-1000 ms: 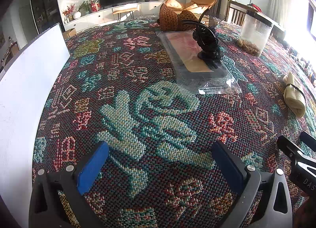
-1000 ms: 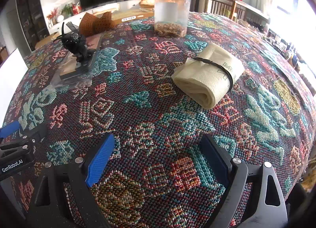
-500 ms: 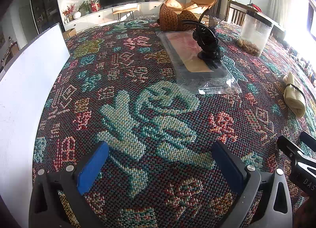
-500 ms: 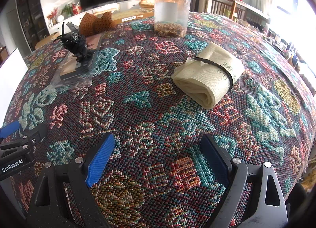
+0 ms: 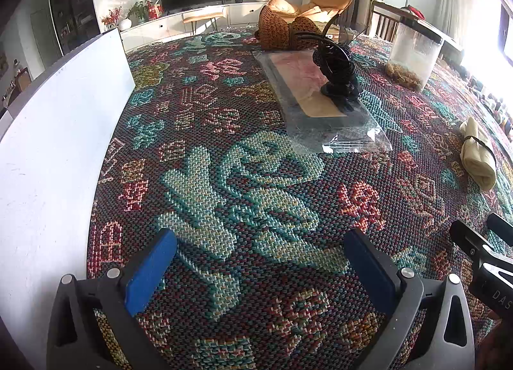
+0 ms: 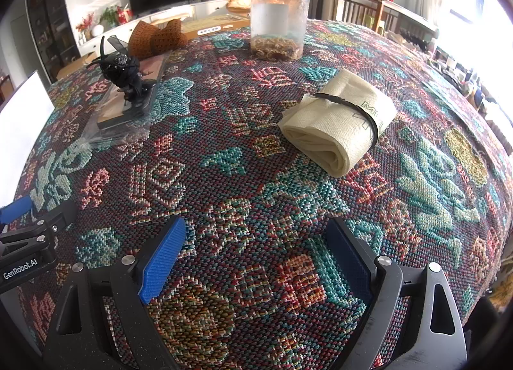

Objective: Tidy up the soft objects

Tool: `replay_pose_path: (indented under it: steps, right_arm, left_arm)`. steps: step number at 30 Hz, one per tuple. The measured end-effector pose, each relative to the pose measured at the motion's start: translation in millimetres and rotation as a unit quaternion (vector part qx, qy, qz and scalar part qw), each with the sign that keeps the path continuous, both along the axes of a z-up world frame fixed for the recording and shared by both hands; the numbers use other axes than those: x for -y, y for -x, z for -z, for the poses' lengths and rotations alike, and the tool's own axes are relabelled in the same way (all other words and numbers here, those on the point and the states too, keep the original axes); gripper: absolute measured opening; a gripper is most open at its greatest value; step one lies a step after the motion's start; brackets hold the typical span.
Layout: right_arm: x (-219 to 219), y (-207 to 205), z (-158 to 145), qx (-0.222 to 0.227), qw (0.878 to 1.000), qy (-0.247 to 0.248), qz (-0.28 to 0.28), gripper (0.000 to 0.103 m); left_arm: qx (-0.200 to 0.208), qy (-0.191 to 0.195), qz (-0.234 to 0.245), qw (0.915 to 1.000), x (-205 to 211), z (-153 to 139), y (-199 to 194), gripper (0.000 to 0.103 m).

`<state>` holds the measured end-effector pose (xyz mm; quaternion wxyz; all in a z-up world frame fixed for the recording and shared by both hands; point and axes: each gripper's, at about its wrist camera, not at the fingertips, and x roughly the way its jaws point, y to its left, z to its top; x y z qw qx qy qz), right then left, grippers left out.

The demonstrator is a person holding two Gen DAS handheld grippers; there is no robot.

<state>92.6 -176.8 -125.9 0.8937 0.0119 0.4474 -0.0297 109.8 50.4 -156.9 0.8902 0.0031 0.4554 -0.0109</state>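
A cream cloth roll (image 6: 340,126) bound by a thin black band lies on the patterned tablecloth, ahead and slightly right of my right gripper (image 6: 256,245), which is open and holds nothing. The left wrist view has the same cloth roll (image 5: 477,155) far off at the right edge. My left gripper (image 5: 259,253) stands open over bare tablecloth, nothing between its blue pads. A brown knitted item (image 6: 157,38) lies at the far side of the table. A black hair clip with ribbon (image 5: 336,68) rests on a clear plastic package (image 5: 314,97).
A clear jar with a black lid (image 6: 277,21) stands at the far middle. A white board (image 5: 48,132) lines the left edge of the table. The right gripper's body (image 5: 484,261) shows at the left view's right edge. Chairs and a TV cabinet stand beyond.
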Motion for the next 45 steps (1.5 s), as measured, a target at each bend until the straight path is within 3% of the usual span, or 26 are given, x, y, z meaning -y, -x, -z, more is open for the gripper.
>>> replay_pose_path:
  steps: [40,42,45]
  right_arm:
    - [-0.2,0.9,-0.8,0.001,1.0,-0.002,0.0,0.091]
    - [-0.5,5.1,-3.8,0.011,1.0,-0.021,-0.004,0.091]
    - [2.2,14.2,-23.9,0.067,0.994,-0.078,-0.031,0.09]
  left_arm:
    - [0.0,0.001,-0.002,1.0,0.3,-0.1,-0.2,0.103]
    - [-0.001,0.001,-0.003,1.0,0.2,-0.2,-0.1,0.103]
    - [-0.001,0.001,-0.004,1.0,0.1,-0.4,2.9,0.103]
